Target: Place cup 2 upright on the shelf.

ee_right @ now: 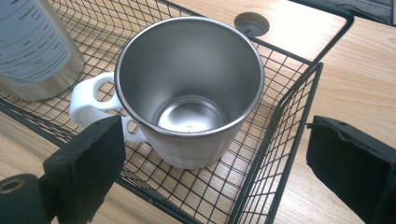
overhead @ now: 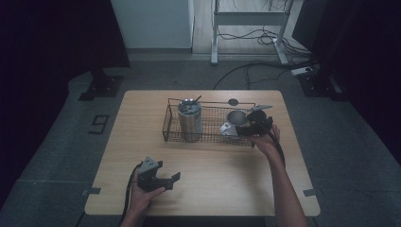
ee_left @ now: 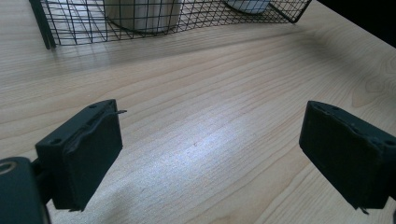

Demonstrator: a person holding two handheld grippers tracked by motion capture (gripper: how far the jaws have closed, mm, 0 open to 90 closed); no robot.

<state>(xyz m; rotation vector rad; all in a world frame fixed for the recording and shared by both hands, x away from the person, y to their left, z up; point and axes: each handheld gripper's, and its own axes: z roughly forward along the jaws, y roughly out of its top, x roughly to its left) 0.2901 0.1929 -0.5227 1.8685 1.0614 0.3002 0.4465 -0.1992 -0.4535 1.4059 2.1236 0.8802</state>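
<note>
Black jaws of the right gripper [ee_right: 210,172] stand spread, empty, before the mug [ee_right: 189,88]; closing carelessly risks snagging the wire basket [ee_right: 299,98]. Left gripper [ee_left: 210,154] idles spread.

Steel-lined white mug with a white loop handle [ee_right: 187,93], standing upright and empty in the right end of a black wire-mesh basket [ee_right: 280,154]. Mouth open upward, shiny inner wall and round bottom bare. Handle turned toward a tall brushed-steel tumbler with printed lettering [ee_right: 32,46], near but apart from it. Seen from above, set close to the basket's right wall [overhead: 235,123], on the mesh floor.
</note>
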